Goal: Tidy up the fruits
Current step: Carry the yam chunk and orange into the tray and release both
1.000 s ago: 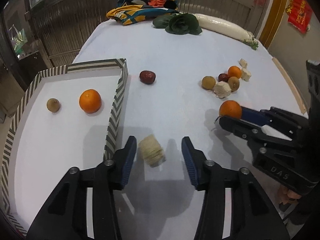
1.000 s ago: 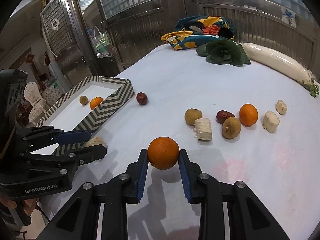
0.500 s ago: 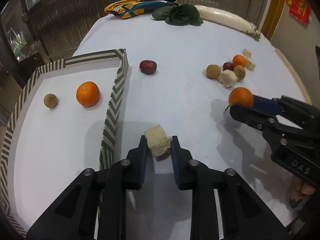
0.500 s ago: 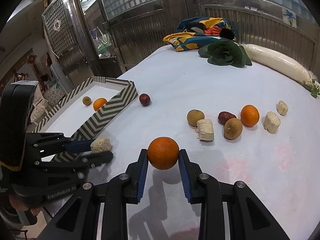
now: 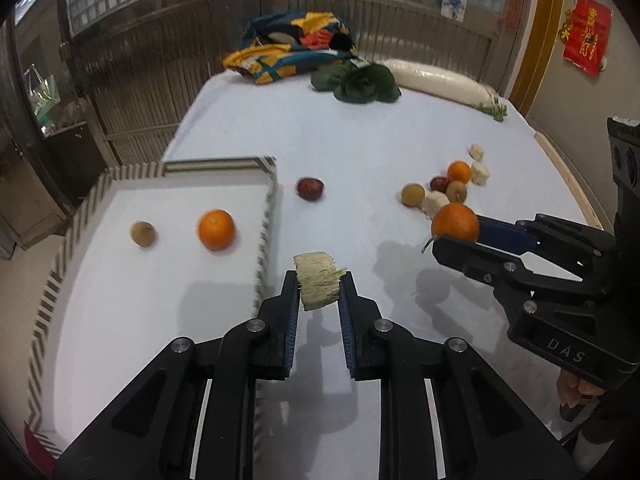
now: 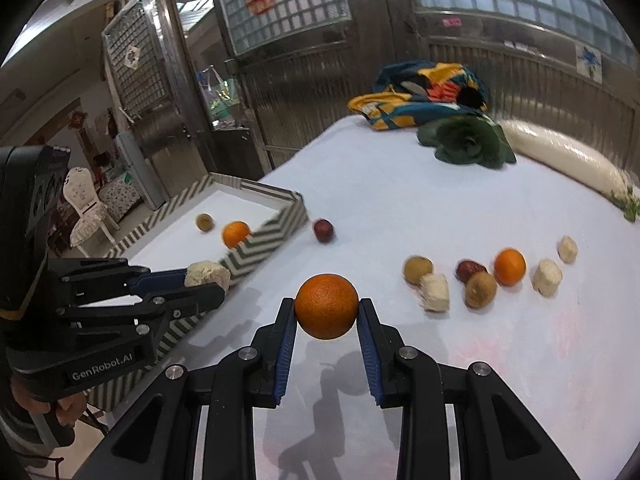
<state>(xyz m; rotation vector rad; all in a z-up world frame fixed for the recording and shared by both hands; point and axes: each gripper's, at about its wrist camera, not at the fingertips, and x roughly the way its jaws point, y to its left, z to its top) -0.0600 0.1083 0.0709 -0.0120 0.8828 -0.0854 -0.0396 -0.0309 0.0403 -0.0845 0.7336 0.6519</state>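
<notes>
Your left tool (image 5: pixel 319 286) pinches a pale fibrous chunk (image 5: pixel 318 285) between its blue pads, lower centre of the left wrist frame, lifted off the white counter (image 5: pixel 352 140) just right of the striped tray (image 5: pixel 266 216). Tray holds one orange (image 5: pixel 216 229) and a small brown fruit (image 5: pixel 142 233). Your right tool (image 6: pixel 326 312) clamps a second orange (image 6: pixel 326 306), centre of the right wrist frame, above the counter. Loose fruit cluster (image 6: pixel 480 280) lies to its right.
</notes>
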